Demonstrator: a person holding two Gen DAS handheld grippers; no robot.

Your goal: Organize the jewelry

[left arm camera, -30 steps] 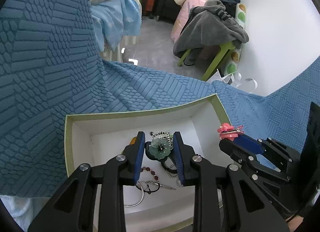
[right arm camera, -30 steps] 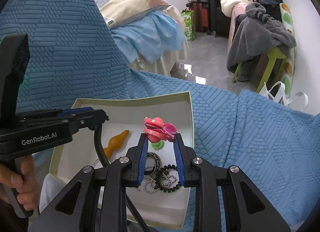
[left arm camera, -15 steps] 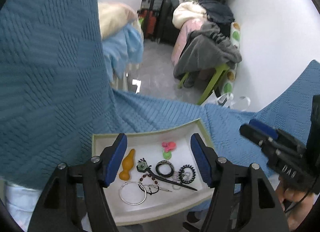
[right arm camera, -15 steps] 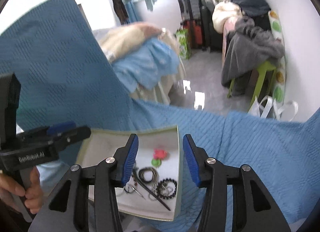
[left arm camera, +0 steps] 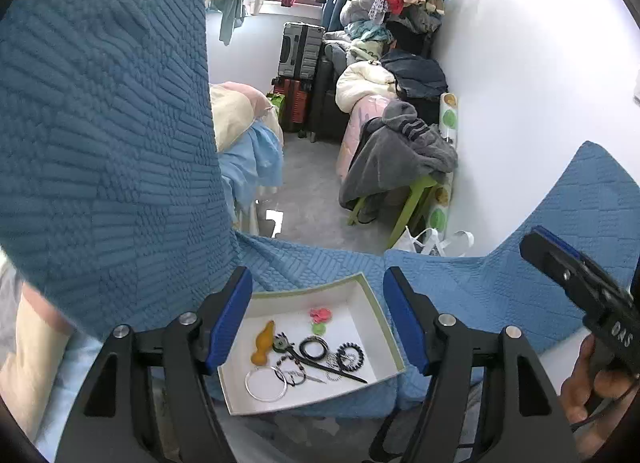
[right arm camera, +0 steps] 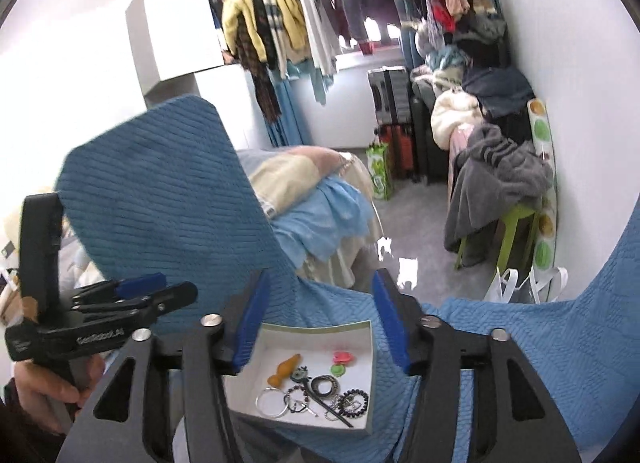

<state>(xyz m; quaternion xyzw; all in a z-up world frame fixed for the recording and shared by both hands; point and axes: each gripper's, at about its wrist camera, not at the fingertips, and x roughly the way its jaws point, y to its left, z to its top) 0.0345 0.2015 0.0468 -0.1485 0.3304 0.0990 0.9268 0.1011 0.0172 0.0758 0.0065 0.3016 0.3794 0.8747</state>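
A shallow white box with a green rim point(left arm camera: 372, 291) point(right arm camera: 370, 343) sits on a blue quilted cover. Inside lie a pink hair clip point(left arm camera: 320, 315) point(right arm camera: 343, 357), a green piece point(left arm camera: 319, 328), an orange piece point(left arm camera: 264, 343) point(right arm camera: 286, 371), a black hair stick with a flower head point(left arm camera: 316, 361), black hair ties point(left arm camera: 350, 355), a silver ring point(left arm camera: 266, 383) point(right arm camera: 270, 401) and chains. My left gripper point(left arm camera: 318, 323) is open and empty, high above the box. My right gripper point(right arm camera: 320, 327) is open and empty, also raised above it.
The blue quilted cover point(left arm camera: 100, 143) rises on the left and right. The right gripper shows at the right edge of the left wrist view point(left arm camera: 576, 287); the left one shows at the left of the right wrist view point(right arm camera: 100, 315). Beyond are a bed point(right arm camera: 312, 191), suitcases and a clothes-piled stool point(left arm camera: 400, 159).
Both grippers opened, leaving the flower hair stick and the pink clip in the box, then rose well above it. The box now looks small and far below.
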